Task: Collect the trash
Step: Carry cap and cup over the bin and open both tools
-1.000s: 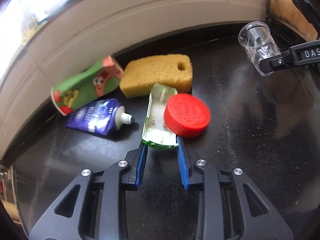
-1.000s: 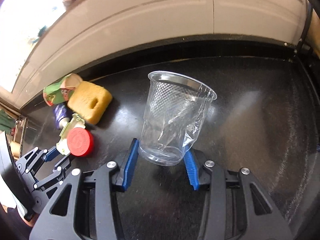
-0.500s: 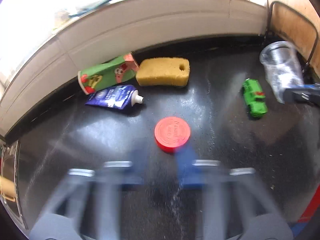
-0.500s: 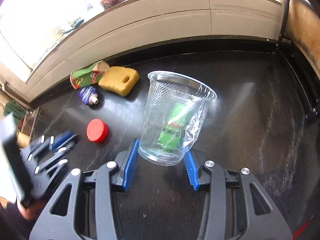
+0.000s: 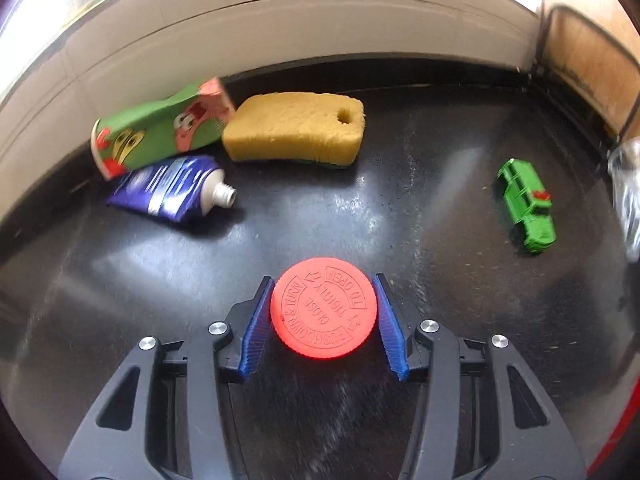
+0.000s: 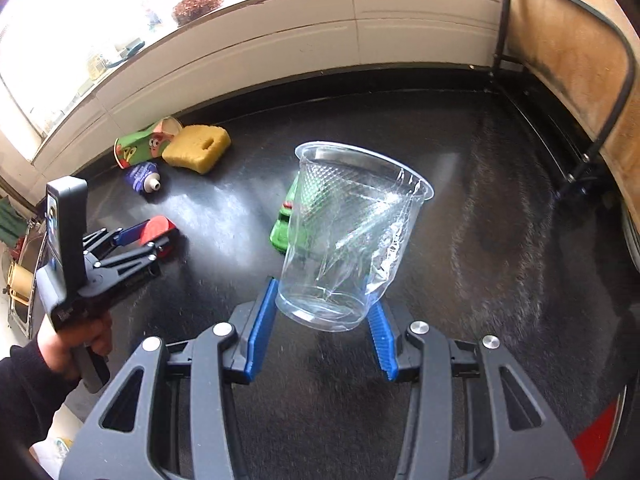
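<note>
My left gripper [image 5: 323, 312] has its blue jaws on either side of a round red cap [image 5: 323, 314] on the black table; small gaps show at both sides. In the right wrist view the left gripper [image 6: 148, 236] and the cap [image 6: 160, 226] sit at the left. My right gripper [image 6: 322, 312] is shut on the base of a crumpled clear plastic cup [image 6: 352, 236], held upright above the table. The cup's edge shows at the far right of the left wrist view [image 5: 626, 200].
A green toy car [image 5: 528, 206] lies right of the cap, behind the cup in the right wrist view [image 6: 284, 224]. A yellow sponge [image 5: 294, 132], a green cartoon carton [image 5: 160, 132] and a blue tube [image 5: 172, 194] lie by the white wall. A chair back [image 6: 568, 64] stands at right.
The left gripper let go of the green toy car, which now lies to the right, then pulled back and came down around the red cap. The right gripper kept hold of the cup.
</note>
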Available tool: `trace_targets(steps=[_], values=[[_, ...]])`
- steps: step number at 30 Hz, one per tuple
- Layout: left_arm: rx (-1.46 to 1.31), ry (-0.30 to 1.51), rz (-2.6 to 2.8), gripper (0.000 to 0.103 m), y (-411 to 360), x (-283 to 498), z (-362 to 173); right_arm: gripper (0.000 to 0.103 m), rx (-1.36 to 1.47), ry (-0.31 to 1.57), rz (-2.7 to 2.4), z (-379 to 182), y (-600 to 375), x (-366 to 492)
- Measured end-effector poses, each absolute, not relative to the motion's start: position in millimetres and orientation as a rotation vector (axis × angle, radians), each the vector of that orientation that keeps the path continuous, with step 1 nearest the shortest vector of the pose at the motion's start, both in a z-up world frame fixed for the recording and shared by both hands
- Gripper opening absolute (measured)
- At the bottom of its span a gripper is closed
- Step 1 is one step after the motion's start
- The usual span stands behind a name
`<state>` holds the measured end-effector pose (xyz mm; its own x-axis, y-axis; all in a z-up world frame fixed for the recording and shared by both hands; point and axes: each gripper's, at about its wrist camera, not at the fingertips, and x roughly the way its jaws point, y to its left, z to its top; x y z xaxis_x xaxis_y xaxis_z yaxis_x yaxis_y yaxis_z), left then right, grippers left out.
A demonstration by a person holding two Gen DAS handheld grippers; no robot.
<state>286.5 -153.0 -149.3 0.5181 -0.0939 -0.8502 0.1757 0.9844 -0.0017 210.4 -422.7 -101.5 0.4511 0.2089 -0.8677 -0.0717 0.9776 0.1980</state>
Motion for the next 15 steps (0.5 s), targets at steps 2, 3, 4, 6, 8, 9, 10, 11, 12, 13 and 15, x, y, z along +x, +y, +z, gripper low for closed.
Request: trace_targets(steps=[2, 3, 4, 6, 8, 9, 10, 11, 12, 13, 15], values=[[0.09, 1.006, -0.154, 0.048, -151, 276, -134, 0.044, 0.136, 1.085, 0.184, -93, -420, 205], [0.094, 0.996, -0.147, 0.048, -150, 271, -128, 0.044, 0.13, 1.08, 0.193, -90, -417, 203], [0.089, 0.992, -0.141, 0.048, -148, 266, -121, 0.044, 0.128, 1.08, 0.203, -88, -414, 204], [0.062, 0.993, -0.129, 0.048, -141, 252, -107, 0.044, 0.125, 1.076, 0.23, -85, -405, 203], [0.055, 0.996, -0.107, 0.048, -134, 236, -96, 0.044, 0.115, 1.08, 0.254, -84, -394, 203], [0.051, 0.998, -0.096, 0.048, -128, 225, -90, 0.044, 0.105, 1.078, 0.267, -84, -388, 202], [0.051, 1.001, -0.079, 0.048, -122, 213, -85, 0.044, 0.091, 1.073, 0.281, -85, -381, 202], [0.044, 1.005, -0.063, 0.048, -116, 201, -83, 0.044, 0.073, 1.065, 0.301, -88, -370, 201], [0.03, 1.002, -0.054, 0.048, -110, 191, -79, 0.044, 0.064, 1.057, 0.319, -90, -363, 201], [0.021, 0.996, -0.046, 0.048, -103, 182, -77, 0.044, 0.053, 1.044, 0.342, -93, -354, 200], [0.034, 0.981, -0.017, 0.048, -91, 164, -77, 0.044, 0.018, 1.036, 0.376, -99, -332, 198]])
